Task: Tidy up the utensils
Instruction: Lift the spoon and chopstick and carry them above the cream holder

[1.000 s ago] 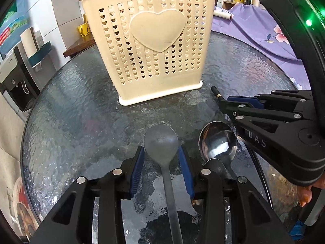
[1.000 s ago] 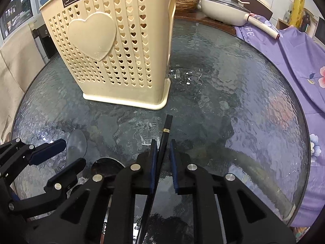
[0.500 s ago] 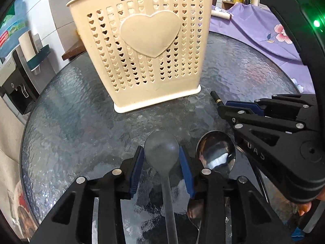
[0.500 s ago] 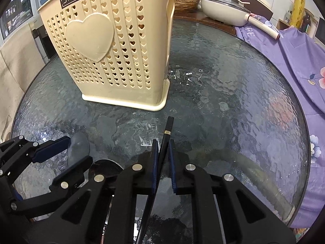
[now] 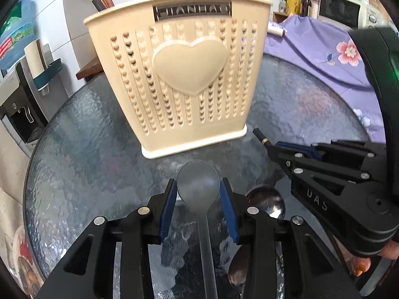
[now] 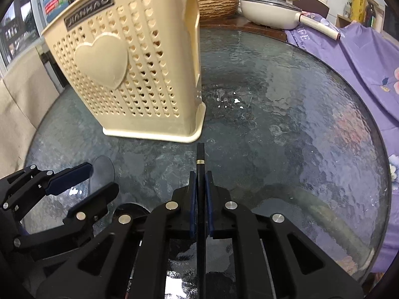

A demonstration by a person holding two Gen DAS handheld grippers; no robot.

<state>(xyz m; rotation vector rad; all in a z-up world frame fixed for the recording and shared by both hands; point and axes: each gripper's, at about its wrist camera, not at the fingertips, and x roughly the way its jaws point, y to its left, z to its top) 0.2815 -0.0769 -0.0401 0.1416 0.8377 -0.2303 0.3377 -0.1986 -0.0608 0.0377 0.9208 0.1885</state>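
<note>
Glass table [image 6: 286,129], grey spoon [image 5: 198,189] clamped in left hand-held gripper [image 5: 198,199], black chopstick [image 6: 200,164] pinched in right hand-held gripper [image 6: 200,194].

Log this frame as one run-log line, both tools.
left tool: shut on grey spoon | right tool: shut on black chopstick | holder: upright on glass table | steel spoon: on table

— What sort of place is this?
— A home kitchen or dining corner: a round glass table [image 6: 299,114], a cream pan [image 6: 269,12] with a lid, a wicker basket [image 6: 217,3], a microwave [image 5: 341,11].
— Anything else?
— A water dispenser [image 5: 17,104], tiled walls, a flowered purple cloth [image 5: 321,49].
</note>
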